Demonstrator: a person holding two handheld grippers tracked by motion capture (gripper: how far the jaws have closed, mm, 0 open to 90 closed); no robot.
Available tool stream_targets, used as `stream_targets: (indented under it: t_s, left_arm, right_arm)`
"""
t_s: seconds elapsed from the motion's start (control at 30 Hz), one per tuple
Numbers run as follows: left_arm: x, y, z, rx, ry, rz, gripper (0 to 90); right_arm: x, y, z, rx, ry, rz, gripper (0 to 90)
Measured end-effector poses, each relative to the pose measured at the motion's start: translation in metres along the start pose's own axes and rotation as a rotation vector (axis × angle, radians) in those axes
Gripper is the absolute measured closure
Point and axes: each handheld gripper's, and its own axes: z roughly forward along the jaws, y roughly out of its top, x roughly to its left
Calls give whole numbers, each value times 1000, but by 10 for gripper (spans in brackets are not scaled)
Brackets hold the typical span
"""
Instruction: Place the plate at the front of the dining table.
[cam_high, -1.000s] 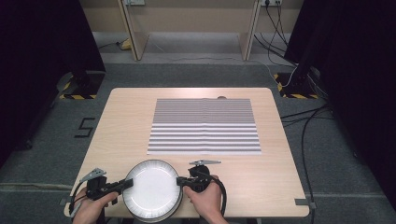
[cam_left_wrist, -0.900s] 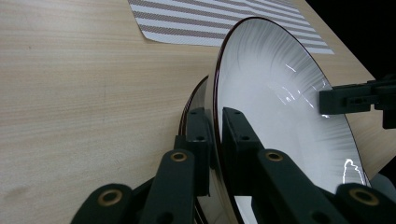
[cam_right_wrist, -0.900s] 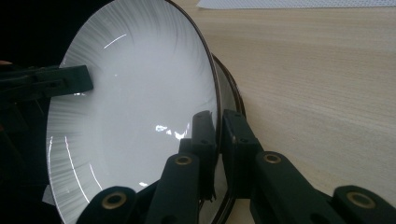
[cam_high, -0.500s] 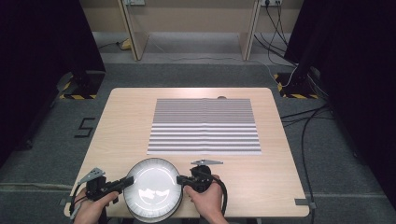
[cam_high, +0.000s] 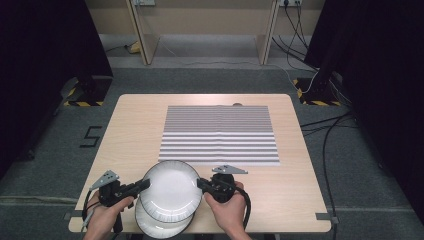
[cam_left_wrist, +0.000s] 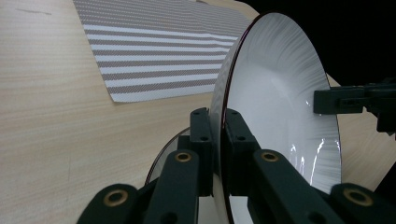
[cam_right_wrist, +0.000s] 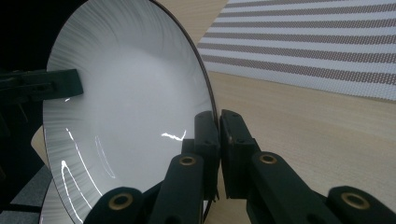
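1. White ribbed plate, dark-rimmed, sits at the lower middle of the high view, raised just above a second plate that stays on the wooden table.
2. Left gripper has its jaws clamped on the plate's left rim; right gripper is clamped on the opposite rim. Each gripper view shows the rim pinched between the pads.
3. Lift both hands at one pace, I judge, so the plate stays level and neither rim slips.
4. Clear the lower plate fully before moving sideways; a dragged edge could shift it.
5. Striped placemat, at the frame's centre, looks the likely landing spot: carry forward, then lower flat.
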Motion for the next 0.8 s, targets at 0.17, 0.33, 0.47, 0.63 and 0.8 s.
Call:
stream_targets:
  t_s: [0.17, 0.33, 0.47, 0.63, 0.8]
  left_arm:
    - [-3, 8, 3, -9, -2, 23, 846]
    - [-5, 19, 9, -17, -13, 46, 845]
    - [-8, 28, 15, -24, -21, 65, 846]
    - [-11, 35, 23, -20, -26, 82, 845]
    - [-11, 38, 30, -24, -35, 83, 845]
  right_arm:
    - [-2, 4, -4, -19, -10, -3, 865]
    - [-4, 12, -8, -39, -25, -16, 865]
    - [-9, 17, -13, -66, -35, -12, 863]
    - [-13, 20, -17, -81, -55, -12, 863]
    - [-17, 22, -19, -94, -70, -16, 863]
